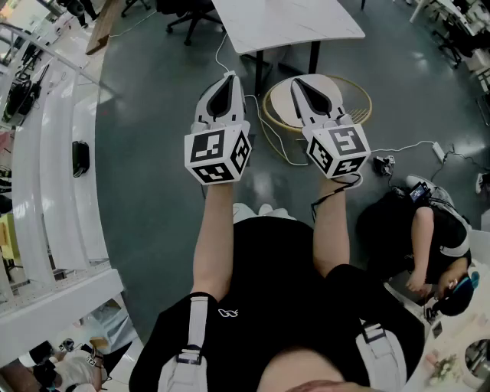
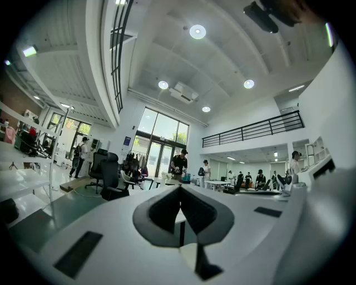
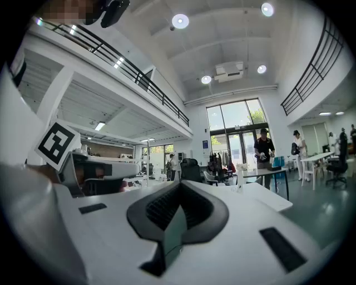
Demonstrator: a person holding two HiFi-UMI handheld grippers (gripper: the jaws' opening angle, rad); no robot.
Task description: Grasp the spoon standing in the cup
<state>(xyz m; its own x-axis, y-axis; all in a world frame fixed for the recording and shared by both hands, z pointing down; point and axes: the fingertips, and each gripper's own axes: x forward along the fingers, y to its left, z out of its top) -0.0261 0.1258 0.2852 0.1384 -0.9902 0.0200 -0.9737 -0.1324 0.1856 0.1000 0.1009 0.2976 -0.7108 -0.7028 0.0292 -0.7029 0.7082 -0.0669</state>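
No cup or spoon shows in any view. In the head view I hold both grippers out at chest height over a grey floor, side by side. My left gripper [image 1: 227, 80] has its jaws closed tip to tip with nothing between them; the left gripper view shows the same meeting point of the left gripper [image 2: 179, 189] against a large hall. My right gripper [image 1: 297, 81] is likewise shut and empty, and the right gripper [image 3: 179, 186] points level into the hall. The left gripper's marker cube [image 3: 56, 145] shows at the left of the right gripper view.
A white table [image 1: 287, 23] stands ahead, with a round gold-rimmed stand [image 1: 356, 103] below the right gripper. A black office chair [image 1: 191, 17] is further back. A person [image 1: 429, 230] crouches at the right among cables. White curved counters [image 1: 61, 153] run along the left.
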